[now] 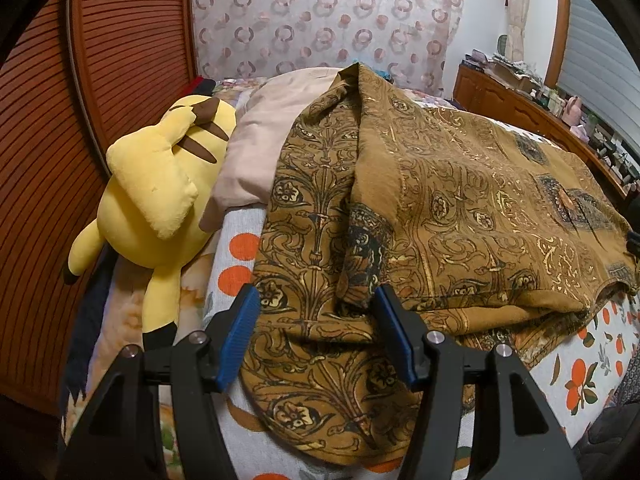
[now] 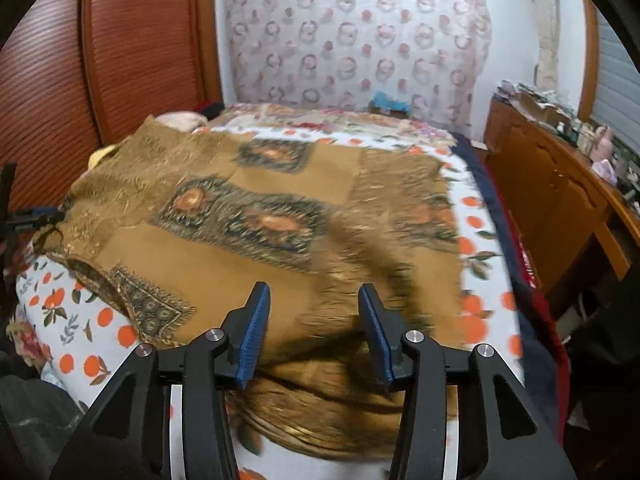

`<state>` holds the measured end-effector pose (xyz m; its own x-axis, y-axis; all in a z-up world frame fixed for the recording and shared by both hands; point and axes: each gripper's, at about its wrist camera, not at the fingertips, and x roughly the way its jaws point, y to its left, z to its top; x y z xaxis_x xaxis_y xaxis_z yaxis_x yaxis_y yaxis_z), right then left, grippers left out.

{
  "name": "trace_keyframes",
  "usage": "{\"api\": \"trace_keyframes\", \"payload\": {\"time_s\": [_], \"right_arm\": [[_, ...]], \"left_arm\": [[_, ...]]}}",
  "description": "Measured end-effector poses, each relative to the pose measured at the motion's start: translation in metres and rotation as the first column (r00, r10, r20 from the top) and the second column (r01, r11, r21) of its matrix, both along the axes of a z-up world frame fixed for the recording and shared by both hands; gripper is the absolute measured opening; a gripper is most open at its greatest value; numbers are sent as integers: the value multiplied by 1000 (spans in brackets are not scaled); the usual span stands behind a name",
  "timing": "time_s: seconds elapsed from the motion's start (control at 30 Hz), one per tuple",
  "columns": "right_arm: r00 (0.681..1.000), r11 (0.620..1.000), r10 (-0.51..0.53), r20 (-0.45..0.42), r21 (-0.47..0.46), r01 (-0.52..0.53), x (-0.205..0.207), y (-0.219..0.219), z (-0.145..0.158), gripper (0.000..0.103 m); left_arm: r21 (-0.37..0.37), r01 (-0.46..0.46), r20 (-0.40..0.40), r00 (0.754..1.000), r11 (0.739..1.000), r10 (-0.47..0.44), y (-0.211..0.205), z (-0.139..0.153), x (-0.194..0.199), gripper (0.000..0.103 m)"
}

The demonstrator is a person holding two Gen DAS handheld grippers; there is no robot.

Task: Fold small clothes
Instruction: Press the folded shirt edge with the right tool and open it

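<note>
A brown shirt with gold and black ornament print [image 1: 460, 208] lies spread on the bed, one side folded over the body. My left gripper [image 1: 316, 300] is open, its blue pads on either side of the shirt's near sleeve area, above the cloth. In the right wrist view the same shirt [image 2: 248, 216] covers the bed. My right gripper [image 2: 314, 300] is open over the shirt's near edge, holding nothing. The left gripper [image 2: 36, 216] shows at the shirt's far left edge.
A yellow plush toy [image 1: 160, 196] and a pink pillow [image 1: 264, 148] lie at the bed's left. The sheet has an orange fruit print [image 2: 80, 328]. A wooden dresser [image 2: 560, 200] stands at the right, a slatted wooden door [image 1: 60, 120] at the left.
</note>
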<state>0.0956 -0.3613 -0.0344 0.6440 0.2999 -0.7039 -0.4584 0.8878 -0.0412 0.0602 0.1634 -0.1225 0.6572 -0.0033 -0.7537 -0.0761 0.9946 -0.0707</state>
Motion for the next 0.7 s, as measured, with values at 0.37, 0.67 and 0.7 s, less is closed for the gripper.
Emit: {"api": "trace_keyframes", "payload": {"time_s": [0.37,0.67,0.7], "right_arm": [[997,997,-73,-34,-38,71,1,20,-24,53],[995,996,-90,-33,-29,89,-3,15,-26,57],[995,995,-94,-24,-38,93,-4,16,-26,58]], "left_arm": [[10,3,-20,1000,1000,-3,0,-1,10,62],[-17,77,-22,997,997,-78,-9,5,11,2],[-32,89,-12,996,996,-89,-10,7,10,1]]}}
